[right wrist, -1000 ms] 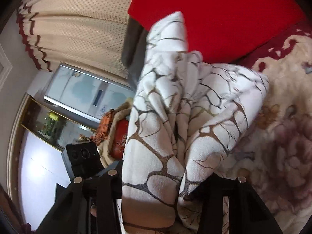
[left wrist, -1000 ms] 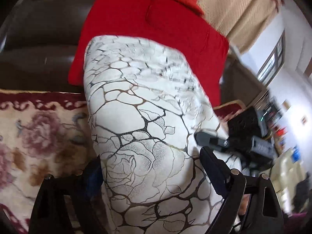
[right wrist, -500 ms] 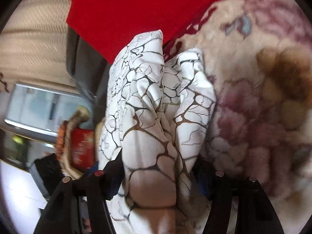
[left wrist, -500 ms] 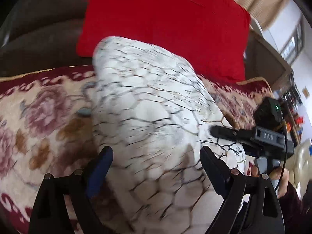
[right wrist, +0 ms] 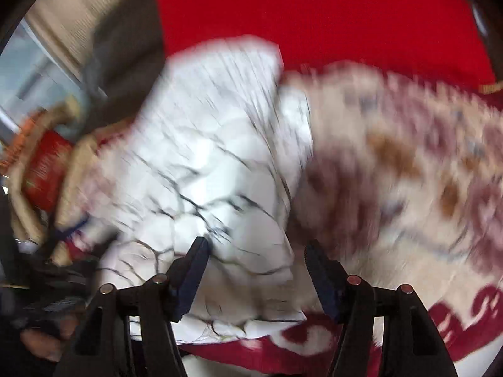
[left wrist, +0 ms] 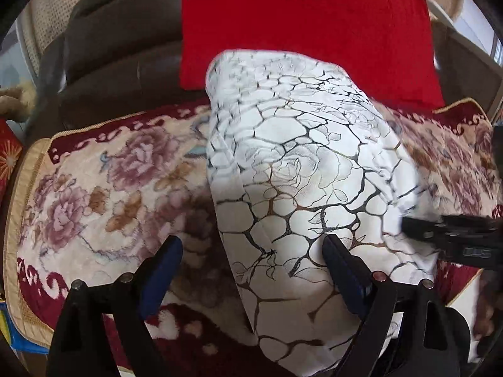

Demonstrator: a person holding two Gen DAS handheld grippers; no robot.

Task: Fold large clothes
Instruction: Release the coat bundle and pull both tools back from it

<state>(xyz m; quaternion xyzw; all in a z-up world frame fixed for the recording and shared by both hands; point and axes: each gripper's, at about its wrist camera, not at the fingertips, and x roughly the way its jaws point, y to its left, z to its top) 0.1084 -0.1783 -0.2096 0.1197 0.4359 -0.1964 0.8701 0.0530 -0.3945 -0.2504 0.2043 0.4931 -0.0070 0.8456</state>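
A white garment with a black crackle print lies in a folded bundle on the floral sofa cover. My left gripper stands open wide over the garment's near left edge: its right finger rests over the cloth and its left finger over the bare cover. The right wrist view is blurred. My right gripper is open, its jaws wider than a second ago. The garment's near end sits loose between its fingers, with a gap at the right pad. One of its fingers shows at the garment's right edge.
A red cushion leans on the dark brown sofa back just behind the garment. A beige curtain hangs behind. A red box and a basket-like thing sit off the sofa's left end. A person's hand shows at lower left.
Both grippers tipped down and sank toward the sofa. The garment went from hanging upright to lying on the floral cover. The right jaws widened and loosened off the cloth.
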